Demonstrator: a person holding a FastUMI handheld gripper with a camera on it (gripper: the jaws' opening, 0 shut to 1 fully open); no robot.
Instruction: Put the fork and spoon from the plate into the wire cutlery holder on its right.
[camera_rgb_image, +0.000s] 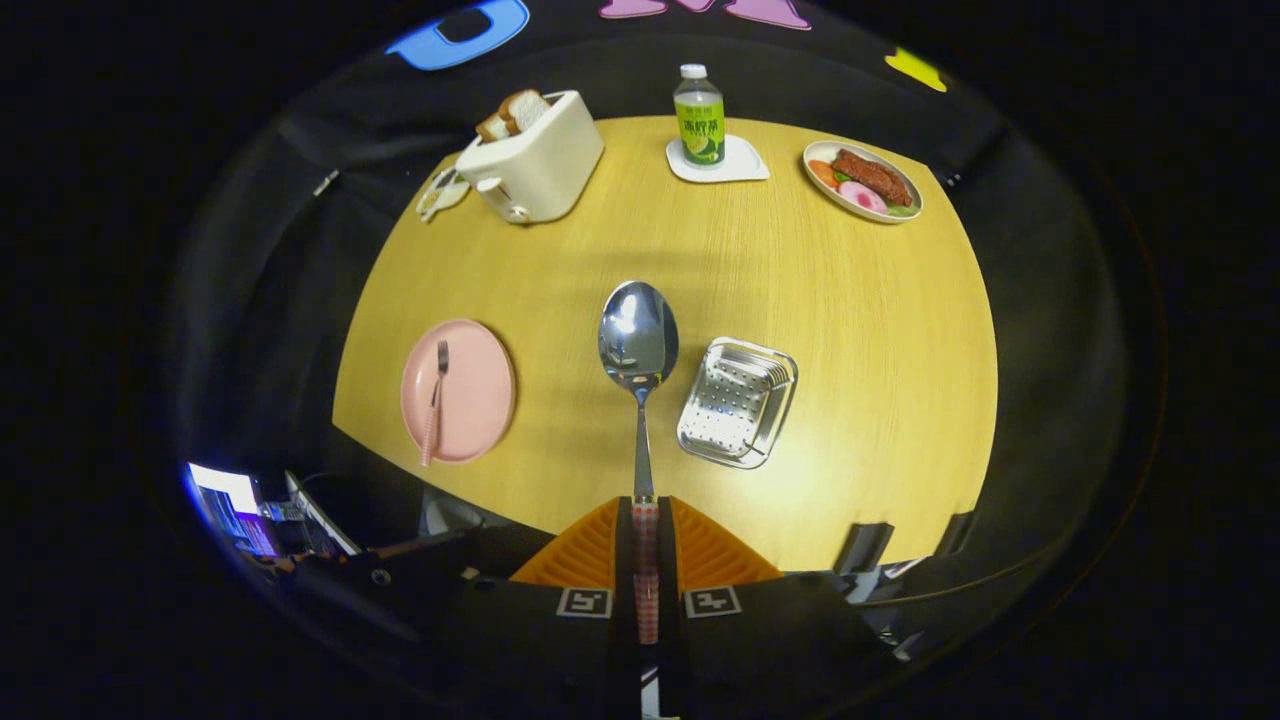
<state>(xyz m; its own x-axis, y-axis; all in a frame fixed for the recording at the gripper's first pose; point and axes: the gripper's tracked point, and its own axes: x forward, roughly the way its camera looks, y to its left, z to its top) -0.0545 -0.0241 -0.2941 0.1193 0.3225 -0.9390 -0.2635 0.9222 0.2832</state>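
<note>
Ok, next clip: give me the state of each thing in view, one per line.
Gripper: shut on spoon handle.
Spoon: lifted, bowl ahead of the fingers.
Fork: lying on pink plate.
Wire cutlery holder: empty.
Toaster: bread slices in slots.
Bottle: capped, upright on coaster.

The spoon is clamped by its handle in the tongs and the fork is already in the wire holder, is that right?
Not quite. The spoon is indeed clamped by its handle in the tongs, but the fork lies on the pink plate, not in the wire holder, as the gripper view shows.
</note>
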